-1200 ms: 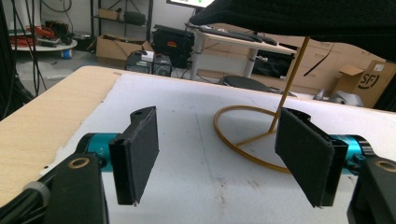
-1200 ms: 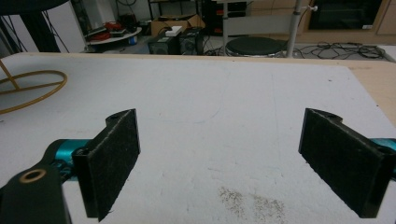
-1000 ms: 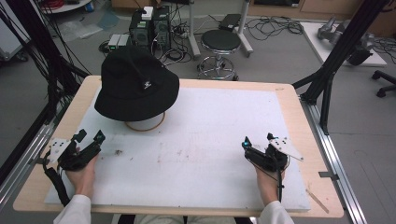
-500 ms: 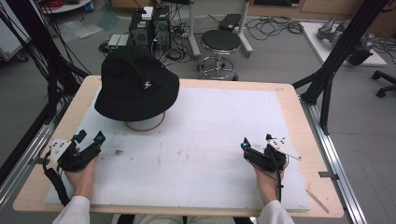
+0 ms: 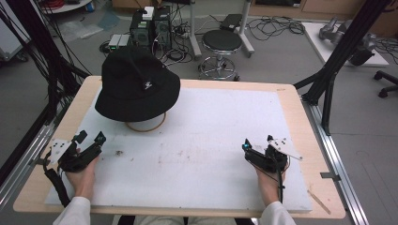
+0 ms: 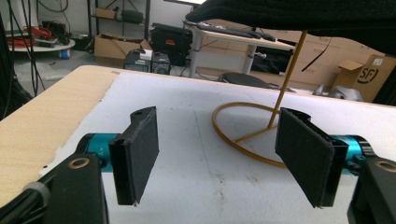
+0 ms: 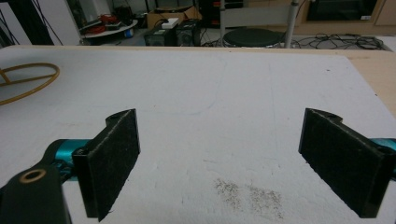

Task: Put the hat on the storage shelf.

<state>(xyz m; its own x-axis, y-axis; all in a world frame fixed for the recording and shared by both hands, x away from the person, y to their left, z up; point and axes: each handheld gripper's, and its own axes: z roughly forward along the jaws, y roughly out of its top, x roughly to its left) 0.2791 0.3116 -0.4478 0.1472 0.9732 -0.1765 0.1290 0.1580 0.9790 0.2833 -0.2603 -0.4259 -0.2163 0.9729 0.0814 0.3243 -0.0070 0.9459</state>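
Observation:
A black bucket hat (image 5: 137,84) with a small white logo rests on a thin gold wire stand (image 5: 146,124) at the table's back left. The stand's ring base (image 6: 247,133) and upright rod appear in the left gripper view, under the hat brim (image 6: 299,16). My left gripper (image 5: 90,137) is open near the front left, a short way in front of the hat, nothing between its pads (image 6: 137,154). My right gripper (image 5: 257,142) is open at the front right over the white mat, far from the hat. The ring base (image 7: 25,84) sits at the left edge of the right gripper view.
A white mat (image 5: 206,140) covers most of the wooden table (image 5: 37,164). Small dirt smudges (image 7: 247,193) mark the mat. Beyond the far edge stand a round stool (image 5: 221,44), computer boxes (image 5: 150,23) and cables. Black frame posts (image 5: 338,56) flank the table.

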